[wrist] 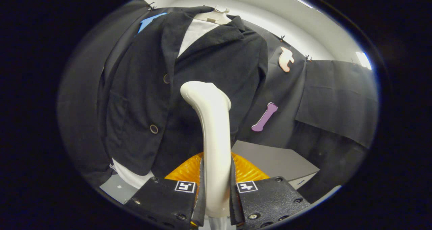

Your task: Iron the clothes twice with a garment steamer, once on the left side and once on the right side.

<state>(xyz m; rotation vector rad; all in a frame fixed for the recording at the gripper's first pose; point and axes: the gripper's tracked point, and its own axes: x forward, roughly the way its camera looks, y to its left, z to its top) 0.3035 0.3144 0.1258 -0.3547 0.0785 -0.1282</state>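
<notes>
We see the gripper (pixel 216 189) with its jaws clamped on the glossy white curved handle of the garment steamer (pixel 212 128), one finger pressing each side. The steamer rises upright from between the fingers, its rounded head bending left, just in front of a black buttoned suit jacket (pixel 141 88). The jacket hangs on a pale hanger (pixel 216 16) over a white shirt (pixel 194 32), facing us beyond the steamer. Near the fingers, behind the handle, sits a ribbed orange object (pixel 189 171). To the right, a grey counter (pixel 276 159) stretches away.
</notes>
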